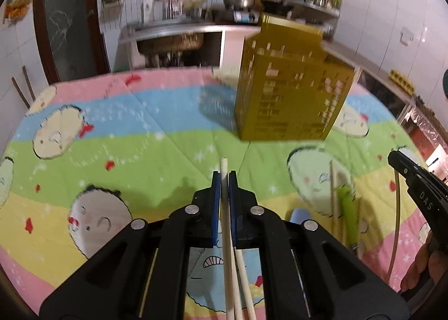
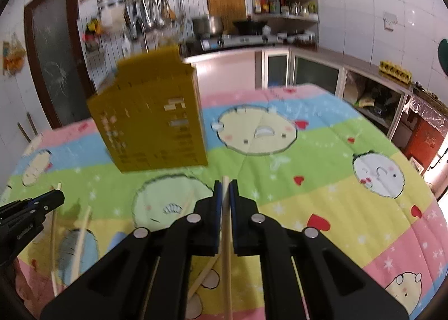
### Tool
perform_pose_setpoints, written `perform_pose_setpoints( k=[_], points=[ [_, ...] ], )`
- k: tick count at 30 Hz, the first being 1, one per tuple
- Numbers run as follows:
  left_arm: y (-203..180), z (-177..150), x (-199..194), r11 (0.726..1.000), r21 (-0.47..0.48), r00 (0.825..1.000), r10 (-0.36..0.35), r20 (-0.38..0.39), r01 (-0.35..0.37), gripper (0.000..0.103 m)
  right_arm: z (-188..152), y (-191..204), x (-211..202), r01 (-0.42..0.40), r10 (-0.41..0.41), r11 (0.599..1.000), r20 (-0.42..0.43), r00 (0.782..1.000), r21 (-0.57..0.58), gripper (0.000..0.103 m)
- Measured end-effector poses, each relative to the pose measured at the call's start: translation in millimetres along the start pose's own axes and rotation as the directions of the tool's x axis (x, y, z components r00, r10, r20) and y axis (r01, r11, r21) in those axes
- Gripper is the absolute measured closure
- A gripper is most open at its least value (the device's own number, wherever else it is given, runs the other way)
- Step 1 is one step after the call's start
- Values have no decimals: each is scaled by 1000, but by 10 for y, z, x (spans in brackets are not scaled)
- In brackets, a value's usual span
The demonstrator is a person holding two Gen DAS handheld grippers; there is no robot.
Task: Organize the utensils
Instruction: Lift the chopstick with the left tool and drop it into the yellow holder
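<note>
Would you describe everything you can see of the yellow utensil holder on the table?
The utensil holder is a tall, boxy caddy, mustard yellow and plastic-looking, its walls pierced by rows of small rectangular slots. It stands upright on the cartoon-print cloth, beyond both grippers, and neither touches it. Its back wall rises higher than the front. Motion blur hides any contents.

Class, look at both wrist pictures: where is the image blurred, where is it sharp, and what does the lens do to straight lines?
Left wrist view: the yellow holder is smeared by motion and casts a shadow to its left on the cloth; the left gripper, shut on a chopstick, is sharp. Right wrist view: the holder is blurred too, the right gripper crisp, and the fisheye bends the counter.
</note>
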State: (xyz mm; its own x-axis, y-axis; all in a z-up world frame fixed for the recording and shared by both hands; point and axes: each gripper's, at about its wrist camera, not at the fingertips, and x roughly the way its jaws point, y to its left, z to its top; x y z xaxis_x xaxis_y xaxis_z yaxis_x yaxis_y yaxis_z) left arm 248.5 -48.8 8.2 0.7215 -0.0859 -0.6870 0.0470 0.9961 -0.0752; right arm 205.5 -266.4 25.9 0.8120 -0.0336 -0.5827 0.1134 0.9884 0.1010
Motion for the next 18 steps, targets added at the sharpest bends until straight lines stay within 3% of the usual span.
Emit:
perform_pose_setpoints(
  k=[8, 18],
  points=[
    [-79, 38, -512, 1000, 25, 984, -18, 177, 13, 99, 80, -50, -426, -46, 43, 999, 132, 990, 17, 97],
    [8, -112, -889, 999, 17, 957, -38, 288, 35, 99, -76, -45, -890, -37, 36, 999, 262, 964, -3, 97]
  ],
)
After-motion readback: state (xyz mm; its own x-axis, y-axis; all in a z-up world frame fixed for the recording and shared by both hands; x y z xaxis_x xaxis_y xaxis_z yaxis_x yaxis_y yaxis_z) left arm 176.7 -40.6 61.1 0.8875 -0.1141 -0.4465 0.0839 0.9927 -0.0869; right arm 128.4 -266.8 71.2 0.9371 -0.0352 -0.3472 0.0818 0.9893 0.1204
